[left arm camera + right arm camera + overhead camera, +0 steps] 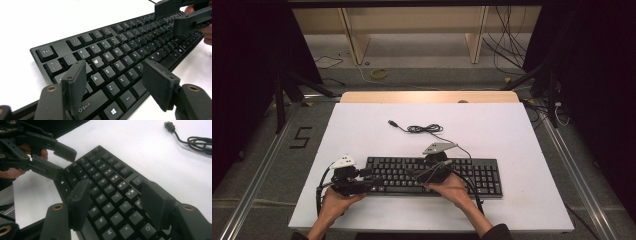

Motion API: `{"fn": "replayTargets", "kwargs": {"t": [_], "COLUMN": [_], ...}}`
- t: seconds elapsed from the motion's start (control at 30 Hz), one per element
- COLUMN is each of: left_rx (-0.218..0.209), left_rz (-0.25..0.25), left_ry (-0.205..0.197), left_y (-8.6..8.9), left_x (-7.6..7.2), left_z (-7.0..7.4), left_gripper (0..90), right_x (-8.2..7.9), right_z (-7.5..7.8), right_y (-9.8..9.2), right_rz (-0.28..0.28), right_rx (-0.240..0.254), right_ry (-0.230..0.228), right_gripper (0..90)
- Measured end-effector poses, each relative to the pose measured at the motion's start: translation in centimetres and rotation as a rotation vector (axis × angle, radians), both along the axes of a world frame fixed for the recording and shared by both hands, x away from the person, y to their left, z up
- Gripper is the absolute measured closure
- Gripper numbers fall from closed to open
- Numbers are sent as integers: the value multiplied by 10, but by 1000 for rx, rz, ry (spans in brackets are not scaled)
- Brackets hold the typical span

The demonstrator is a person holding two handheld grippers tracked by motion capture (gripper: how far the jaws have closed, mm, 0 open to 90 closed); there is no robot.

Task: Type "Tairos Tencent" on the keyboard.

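Both spread grippers, left [368, 181] and right [419, 175], hover over the flat black plastic keyboard [482, 176] on the white bench [512, 135], gripping nothing.

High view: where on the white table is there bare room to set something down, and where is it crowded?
Free: the table left of the cable, its right side past the keyboard, and the front-right corner. Crowded: the keyboard's left half, where the left tool and right tool hang open.
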State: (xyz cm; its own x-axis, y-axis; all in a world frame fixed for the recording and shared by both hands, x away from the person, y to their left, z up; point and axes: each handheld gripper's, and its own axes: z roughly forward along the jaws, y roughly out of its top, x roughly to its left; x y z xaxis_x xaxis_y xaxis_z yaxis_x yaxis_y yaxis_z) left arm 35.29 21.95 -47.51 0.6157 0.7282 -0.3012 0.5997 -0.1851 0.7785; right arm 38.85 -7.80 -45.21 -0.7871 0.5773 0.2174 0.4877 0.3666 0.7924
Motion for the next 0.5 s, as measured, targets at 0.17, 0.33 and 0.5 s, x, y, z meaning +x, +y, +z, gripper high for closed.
{"fn": "replayTargets", "kwargs": {"t": [0.17,0.33,0.5], "left_rx": [1,0,2], "left_rz": [3,9,10], "left_ry": [-4,-5,-6], "left_y": [-1,-2,-2], "left_x": [1,2,3], "left_z": [0,0,0], "left_gripper": [359,372,446], "right_x": [0,0,0], "right_z": [1,1,2], "right_y": [-2,-4,-6], "right_rz": [-8,-12,-13], "right_rx": [-3,-3,-4], "right_ry": [-3,-2,-4], "right_gripper": [396,387,385]}}
